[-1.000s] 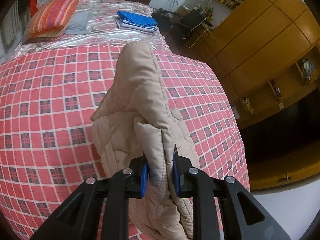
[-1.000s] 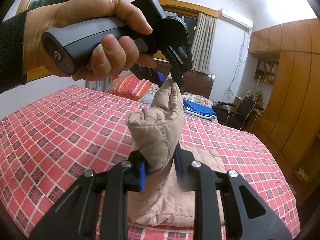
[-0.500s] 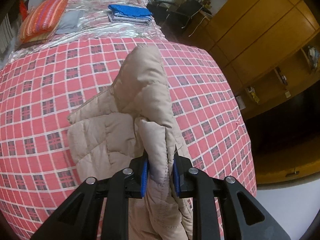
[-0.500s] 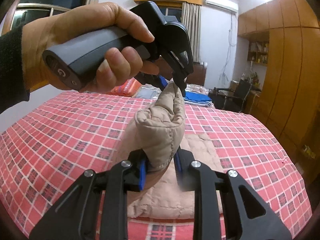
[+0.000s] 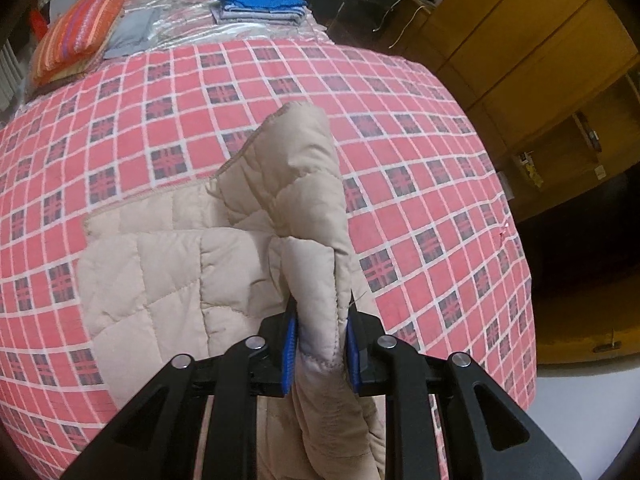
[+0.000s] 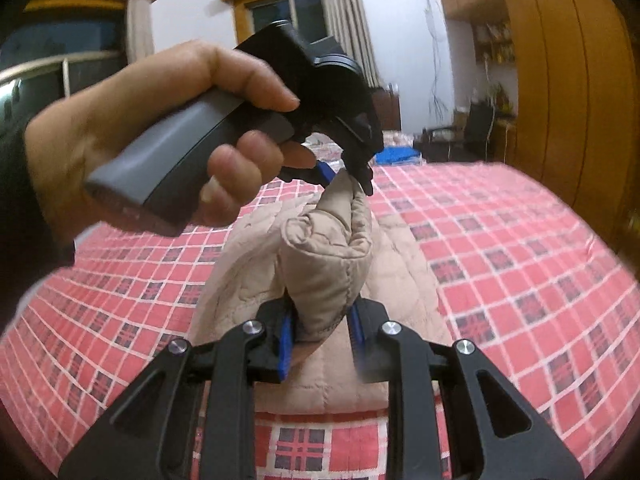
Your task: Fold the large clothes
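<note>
Jaws first, from the left wrist view: the left gripper (image 5: 320, 344) has its blue-padded jaws clamped on a thick rolled edge of the beige quilted jacket (image 5: 192, 272), which rises from the jaws as a puffy ridge toward the far end of the bed (image 5: 420, 160). Beside that ridge, the jacket spreads flat on the red checked bedspread, already doubled into a rough rectangle. Farther up the bed from the jacket lie a striped pillow (image 5: 76, 32) and a stack of folded blue clothes (image 5: 260, 4); a wooden wardrobe (image 5: 540, 40) stands beyond the bed's edge.

From the right wrist view, the right gripper (image 6: 320, 332) also has its jaws closed on a fat bunched corner of the jacket. Just above it a hand (image 6: 160, 136) holds the left gripper, whose tips pinch the same raised fold at its top (so both grips sit close together on one lifted edge). Below them the jacket lies on the bed.

Judging by the padding, this garment is soft, bulky and light. It should compress readily yet spring back, so folds may puff open. Its smooth shell looks somewhat slippery. Stitched hems and seam lines seem the best places to hold, since loose filling between quilting lines could slide out of a pinch.
</note>
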The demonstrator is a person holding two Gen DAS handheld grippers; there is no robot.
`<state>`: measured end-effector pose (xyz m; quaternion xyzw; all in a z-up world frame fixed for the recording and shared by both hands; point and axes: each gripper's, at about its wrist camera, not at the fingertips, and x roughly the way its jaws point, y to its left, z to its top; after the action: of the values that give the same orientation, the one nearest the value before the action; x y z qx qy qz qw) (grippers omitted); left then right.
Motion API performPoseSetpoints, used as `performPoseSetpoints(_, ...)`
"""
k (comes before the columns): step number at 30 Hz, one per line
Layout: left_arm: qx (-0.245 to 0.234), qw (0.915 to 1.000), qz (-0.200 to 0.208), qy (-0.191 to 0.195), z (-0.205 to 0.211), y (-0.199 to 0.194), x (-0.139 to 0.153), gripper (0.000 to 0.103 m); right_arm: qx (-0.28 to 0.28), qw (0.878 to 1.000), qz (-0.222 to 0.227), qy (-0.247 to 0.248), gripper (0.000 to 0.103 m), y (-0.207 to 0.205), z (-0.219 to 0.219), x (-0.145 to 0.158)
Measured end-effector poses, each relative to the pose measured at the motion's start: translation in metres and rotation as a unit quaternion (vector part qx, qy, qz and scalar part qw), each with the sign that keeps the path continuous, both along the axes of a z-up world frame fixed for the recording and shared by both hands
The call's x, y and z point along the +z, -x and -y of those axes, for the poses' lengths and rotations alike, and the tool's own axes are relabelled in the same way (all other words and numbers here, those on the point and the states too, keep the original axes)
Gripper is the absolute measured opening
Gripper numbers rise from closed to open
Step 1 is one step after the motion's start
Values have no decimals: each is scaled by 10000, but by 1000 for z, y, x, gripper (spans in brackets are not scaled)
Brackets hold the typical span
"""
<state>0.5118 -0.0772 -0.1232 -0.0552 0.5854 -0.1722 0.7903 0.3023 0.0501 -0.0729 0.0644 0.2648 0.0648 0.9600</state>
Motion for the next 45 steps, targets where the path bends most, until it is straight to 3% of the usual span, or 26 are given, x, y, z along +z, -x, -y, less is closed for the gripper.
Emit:
performPoseSetpoints(12,-117,9979,134,-623,49,-3,-46,22,-68,9933,-477,-1048,22,-11,52,-43)
performPoseSetpoints(14,-106,9977,217,-633,53,-2,-49,28,-32,9903,-537,-1283,22,-12,59,-48)
performPoseSetpoints(18,-72,9988,424,-216,48,3,-43,41,76,9817,-740,-1751,21,-13,73,-57)
performPoseSetpoints(21,161,9978,620,178,29,7,-28,59,169,9760,-874,-1986,21,-14,80,-62)
performPoseSetpoints(25,181,9935,932,629,-7,20,4,66,360,9543,-1194,-2718,24,-18,98,-71)
performPoseSetpoints(28,-35,9889,1265,779,-39,41,23,76,707,9282,-1480,-3339,32,-27,112,-72)
performPoseSetpoints(30,-151,9851,1488,848,-70,62,25,77,953,9079,-1705,-3709,54,-38,125,-70)
performPoseSetpoints(31,-151,9841,1540,872,-85,72,22,77,954,9020,-1757,-3826,72,-42,130,-69)
performPoseSetpoints(32,-145,9835,1541,933,-100,82,15,77,938,8942,-1848,-3969,81,-52,138,-69)
performPoseSetpoints(37,-98,9765,1349,1676,-138,122,-20,77,1262,8574,-2514,-4309,81,-124,151,-77)
performPoseSetpoints(40,-282,9684,1376,2060,-139,141,-30,77,1258,8597,-2743,-4120,80,-159,144,-76)
performPoseSetpoints(44,-572,9596,1396,2373,-130,155,-38,77,1281,8505,-3064,-4079,63,-203,135,-82)
performPoseSetpoints(45,-616,9585,1372,2421,-129,156,-39,77,1274,8504,-3097,-4059,50,-208,134,-82)
